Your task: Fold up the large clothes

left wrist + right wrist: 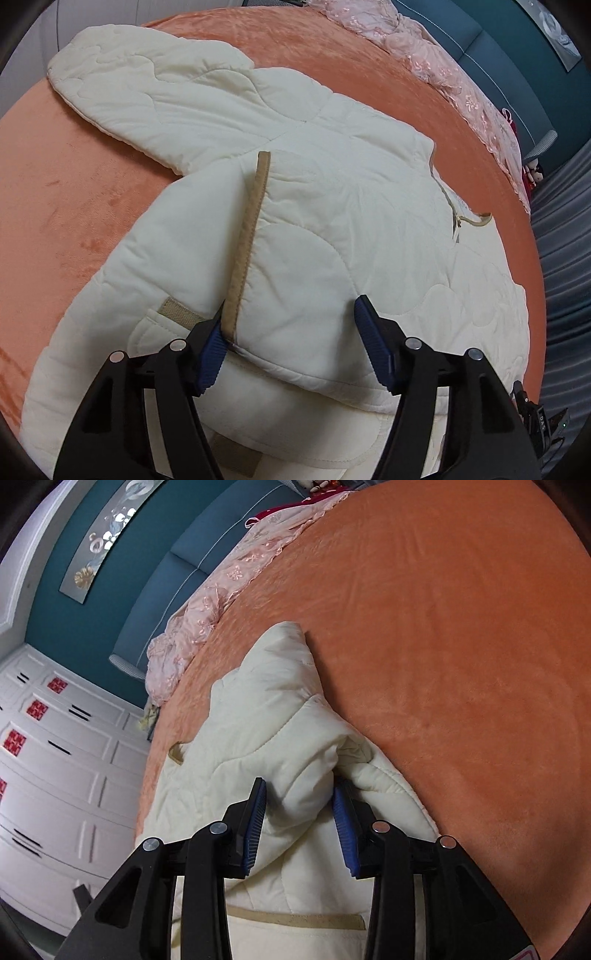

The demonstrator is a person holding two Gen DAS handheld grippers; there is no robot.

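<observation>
A cream quilted jacket (332, 206) lies spread on the orange bed cover (55, 229), one sleeve stretched to the far left. Its other sleeve is folded over the body, and the tan cuff trim (247, 243) runs toward me. My left gripper (291, 310) straddles this cuff end. One blue pad (212, 354) touches the trim, the other rests at the far side, and the cloth between them lies flat and unpinched. In the right wrist view my right gripper (299, 784) is shut on a bunched fold of the jacket (266, 716), lifted off the bed.
A pink lace cloth (443, 70) lies along the far edge of the bed by a teal headboard (184, 576). White cabinet doors (55, 760) stand beside the bed. Bare orange bed cover (461, 646) stretches to the right of the jacket.
</observation>
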